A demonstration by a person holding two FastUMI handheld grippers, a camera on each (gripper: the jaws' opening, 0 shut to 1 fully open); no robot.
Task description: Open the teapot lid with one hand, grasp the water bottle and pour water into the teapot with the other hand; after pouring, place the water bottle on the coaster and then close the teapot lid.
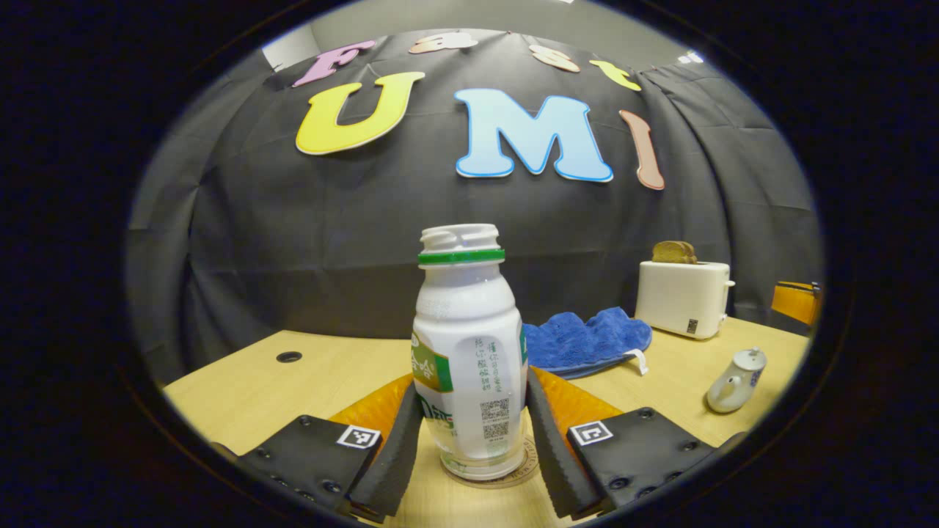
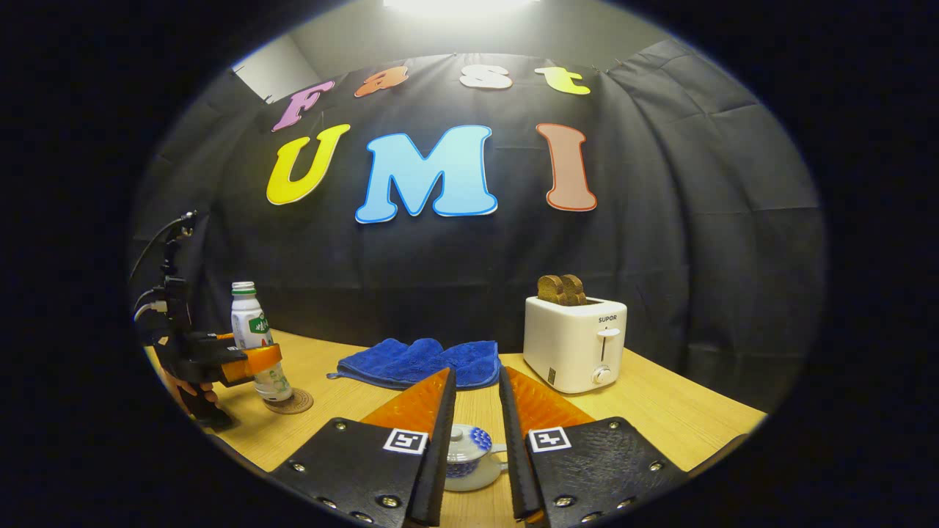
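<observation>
My left tool (image 1: 473,440) pinches the bottle (image 1: 468,352) on its coaster (image 1: 506,480). My right tool (image 2: 477,455) is spread around the lidded teapot (image 2: 469,455). Behind the teapot: towel (image 2: 418,363), toaster (image 2: 576,341).

only readable bit is "SUPOR" on the front of the white toaster (image 2: 574,343), bottle (image 1: 469,352) print's too small

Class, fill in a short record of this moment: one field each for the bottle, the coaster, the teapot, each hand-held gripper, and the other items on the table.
bottle: water bottle upright on the coaster, cap off
coaster: coaster under the bottle
teapot: teapot on the table, lid on
left hand-held gripper: left hand-held gripper with fingers at both sides of the bottle; contact unclear
right hand-held gripper: right hand-held gripper open, astride the teapot
other items: blue cloth, toaster holding toast
</observation>
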